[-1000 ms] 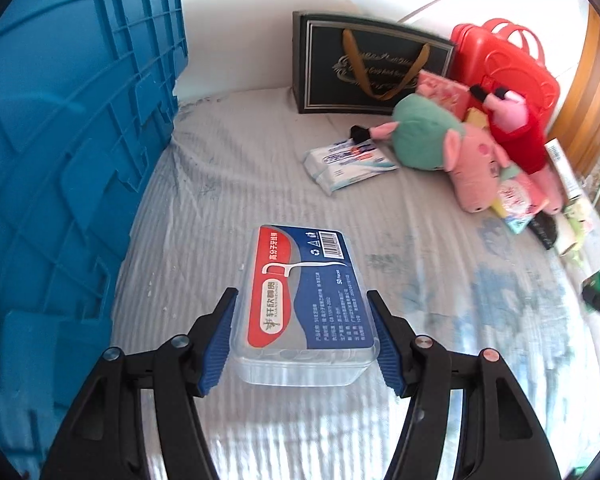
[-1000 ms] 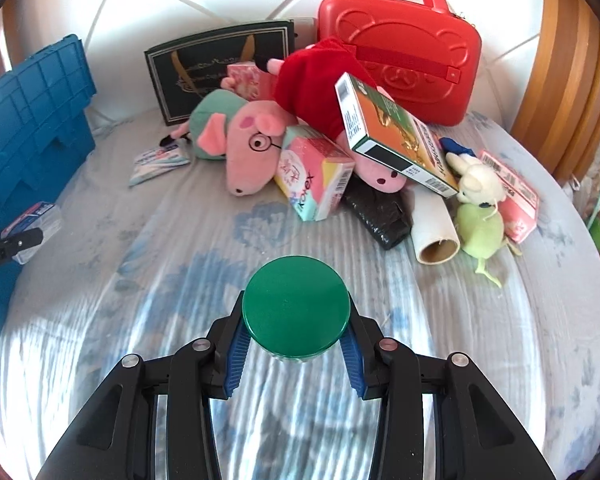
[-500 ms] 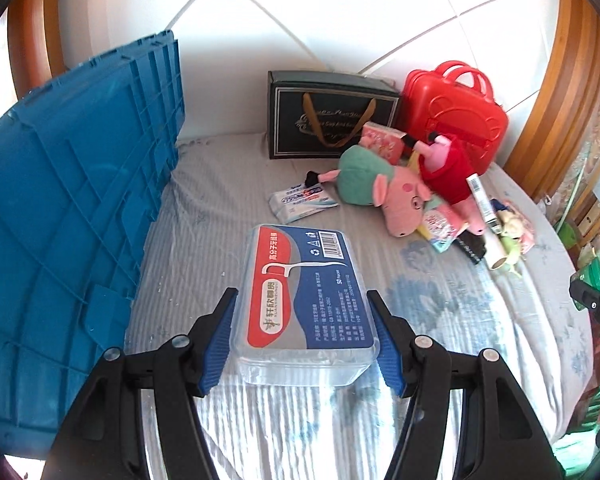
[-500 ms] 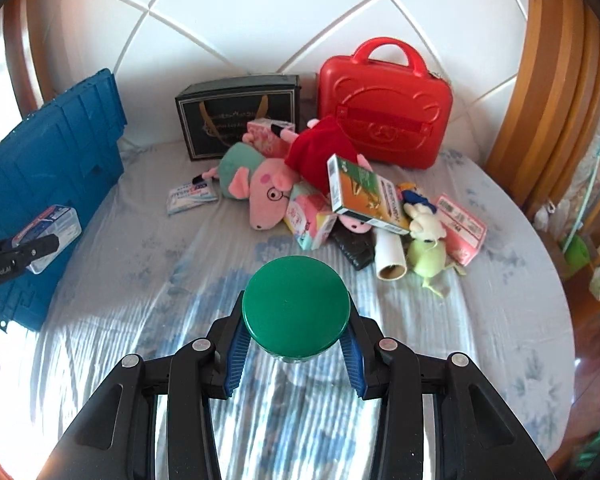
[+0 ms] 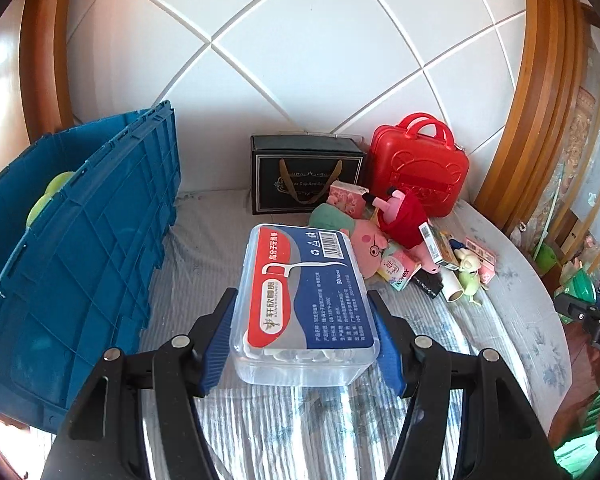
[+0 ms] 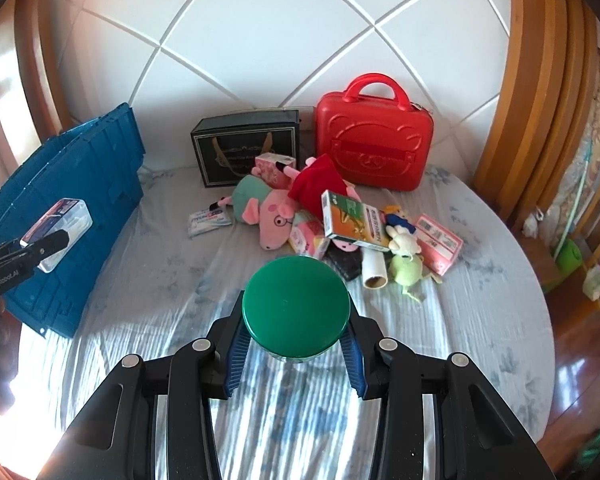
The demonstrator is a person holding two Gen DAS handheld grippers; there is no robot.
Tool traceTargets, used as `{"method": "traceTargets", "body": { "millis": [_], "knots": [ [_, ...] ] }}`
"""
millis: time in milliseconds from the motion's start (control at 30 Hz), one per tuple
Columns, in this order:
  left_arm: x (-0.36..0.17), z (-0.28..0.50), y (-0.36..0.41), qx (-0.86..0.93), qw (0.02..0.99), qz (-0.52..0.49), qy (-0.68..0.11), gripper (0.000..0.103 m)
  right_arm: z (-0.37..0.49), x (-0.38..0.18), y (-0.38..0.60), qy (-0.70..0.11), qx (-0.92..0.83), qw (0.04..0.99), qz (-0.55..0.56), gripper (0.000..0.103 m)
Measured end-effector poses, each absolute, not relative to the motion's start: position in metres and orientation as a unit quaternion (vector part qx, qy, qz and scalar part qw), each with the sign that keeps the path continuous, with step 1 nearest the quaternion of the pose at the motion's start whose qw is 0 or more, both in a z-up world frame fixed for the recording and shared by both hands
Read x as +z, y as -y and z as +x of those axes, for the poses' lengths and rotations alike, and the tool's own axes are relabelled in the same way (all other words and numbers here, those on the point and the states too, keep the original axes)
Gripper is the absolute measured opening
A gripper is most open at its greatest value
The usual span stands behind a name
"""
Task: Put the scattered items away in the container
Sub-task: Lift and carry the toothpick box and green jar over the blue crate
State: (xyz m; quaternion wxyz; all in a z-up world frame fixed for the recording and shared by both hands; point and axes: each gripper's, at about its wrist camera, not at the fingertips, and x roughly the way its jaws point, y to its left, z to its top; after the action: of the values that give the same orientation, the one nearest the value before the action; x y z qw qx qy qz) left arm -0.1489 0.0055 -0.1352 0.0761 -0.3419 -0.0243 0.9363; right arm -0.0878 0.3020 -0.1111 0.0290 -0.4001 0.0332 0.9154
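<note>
A clear floss-pick box [image 5: 304, 304] with a red and blue label hangs above the bed, my left gripper [image 5: 302, 336] shut on its sides. The blue crate [image 5: 80, 240] stands to its left, rim tilted toward me, with a green object [image 5: 50, 200] inside. In the right wrist view, my right gripper [image 6: 296, 344] is shut on a jar with a green lid [image 6: 296, 312], held high over the striped sheet. The jar's body is hidden under the lid. The same view shows the left gripper [image 6: 40, 246] carrying the floss-pick box [image 6: 66, 216] in front of the crate [image 6: 80, 200].
A heap lies mid-bed: pig plush [image 6: 268, 216], orange-green carton [image 6: 354, 220], cardboard tube [image 6: 374, 270], green plush [image 6: 408, 270], tissue pack [image 6: 210, 220]. A black gift bag [image 6: 246, 152] and a red case [image 6: 374, 140] stand against the white headboard. The bed drops off at the right.
Both grippers have risen well above the bed, each still holding its item. The crate's rim and the headboard have come into the left wrist view.
</note>
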Motion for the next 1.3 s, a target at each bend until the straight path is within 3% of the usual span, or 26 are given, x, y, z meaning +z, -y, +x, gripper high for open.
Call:
{"method": "traceTargets", "body": {
  "millis": [700, 1300],
  "knots": [
    [-0.085, -0.119, 0.043, 0.955, 0.058, -0.290, 0.038, 0.061, -0.094, -0.073, -0.228, 0.001, 0.931, -0.035, -0.363, 0.040],
    [-0.041, -0.113, 0.211, 0.964, 0.076, -0.252, 0.043, 0.061, -0.109, -0.042, -0.056, 0.018, 0.940, -0.033, -0.338, 0.040]
  ]
}}
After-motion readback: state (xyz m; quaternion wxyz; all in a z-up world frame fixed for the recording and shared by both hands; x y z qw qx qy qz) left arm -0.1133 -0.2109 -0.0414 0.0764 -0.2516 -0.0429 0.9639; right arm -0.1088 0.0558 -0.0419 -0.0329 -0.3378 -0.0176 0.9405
